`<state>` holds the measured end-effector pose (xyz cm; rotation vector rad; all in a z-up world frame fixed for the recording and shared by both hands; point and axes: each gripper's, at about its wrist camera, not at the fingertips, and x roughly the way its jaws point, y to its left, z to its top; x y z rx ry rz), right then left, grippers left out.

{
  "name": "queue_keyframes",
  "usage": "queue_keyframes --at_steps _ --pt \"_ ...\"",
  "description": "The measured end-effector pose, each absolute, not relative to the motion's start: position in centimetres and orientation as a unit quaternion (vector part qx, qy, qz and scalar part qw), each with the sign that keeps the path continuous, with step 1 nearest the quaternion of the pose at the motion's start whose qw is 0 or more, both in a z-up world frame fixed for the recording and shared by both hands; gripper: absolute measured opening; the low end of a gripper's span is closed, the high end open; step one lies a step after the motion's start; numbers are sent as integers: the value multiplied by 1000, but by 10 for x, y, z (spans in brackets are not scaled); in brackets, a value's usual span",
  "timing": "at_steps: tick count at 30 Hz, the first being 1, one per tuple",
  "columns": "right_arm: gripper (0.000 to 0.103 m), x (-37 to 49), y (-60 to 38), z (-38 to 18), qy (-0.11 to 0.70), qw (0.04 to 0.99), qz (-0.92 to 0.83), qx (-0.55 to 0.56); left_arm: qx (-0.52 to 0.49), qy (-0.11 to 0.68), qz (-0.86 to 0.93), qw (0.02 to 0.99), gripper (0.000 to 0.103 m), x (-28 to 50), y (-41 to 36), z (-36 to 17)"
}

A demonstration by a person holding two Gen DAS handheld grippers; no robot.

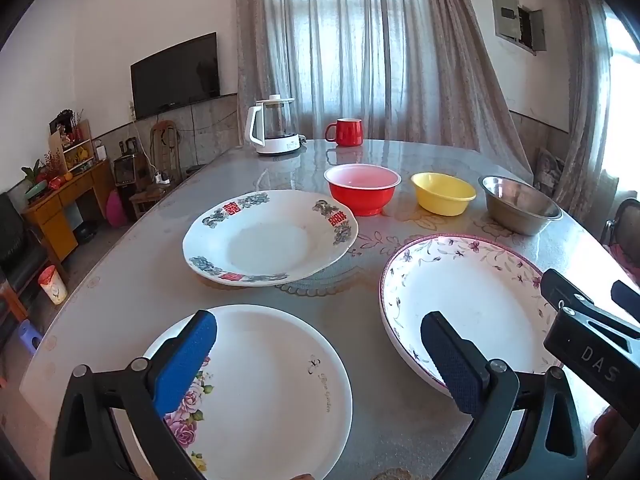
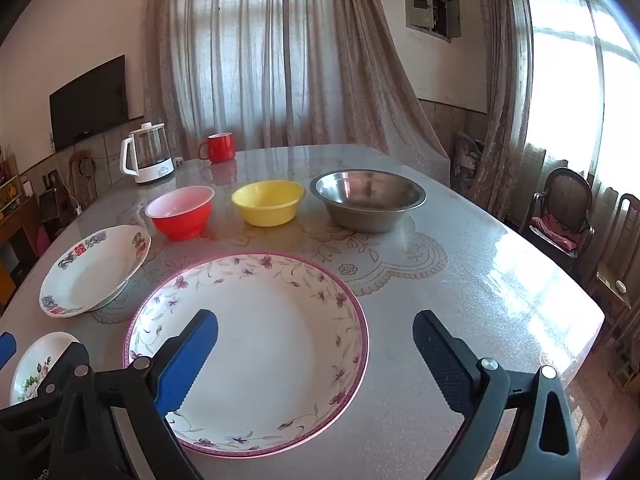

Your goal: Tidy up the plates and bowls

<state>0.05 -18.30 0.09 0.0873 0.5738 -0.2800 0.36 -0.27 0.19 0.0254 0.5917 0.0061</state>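
Nothing had yet been gathered, by the look of it. Three plates lay separately on the bench (image 2: pixel 480 280): the rose plate (image 1: pixel 272 392) near left, the plate with red characters (image 1: pixel 272 236) farther back on the left, and the purple-rimmed floral plate (image 2: pixel 256 352) near centre. Behind them, well apart in a row across the bench, stood the red bowl (image 2: pixel 182 212), the yellow bowl (image 2: pixel 268 202) and the steel bowl (image 2: pixel 368 198), none nested.

The left hand-held gripper (image 1: pixel 320 356) hovered above the rose plate with its jaws wide apart and nothing between them. The right hand-held gripper (image 2: pixel 316 354) hung over the floral plate, jaws likewise apart and empty.

All stacking of plates and nesting of bowls seemed still to do. The kettle (image 1: pixel 274 128) and red mug (image 1: pixel 346 132) sat at the far edge, away from the work.
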Motion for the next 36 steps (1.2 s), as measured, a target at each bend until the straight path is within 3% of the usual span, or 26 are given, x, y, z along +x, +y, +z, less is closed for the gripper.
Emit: queue_keyframes --at_steps 36 --pt "100 -1 -178 0 287 949 -123 40 9 293 2 956 103 2 -2 3"
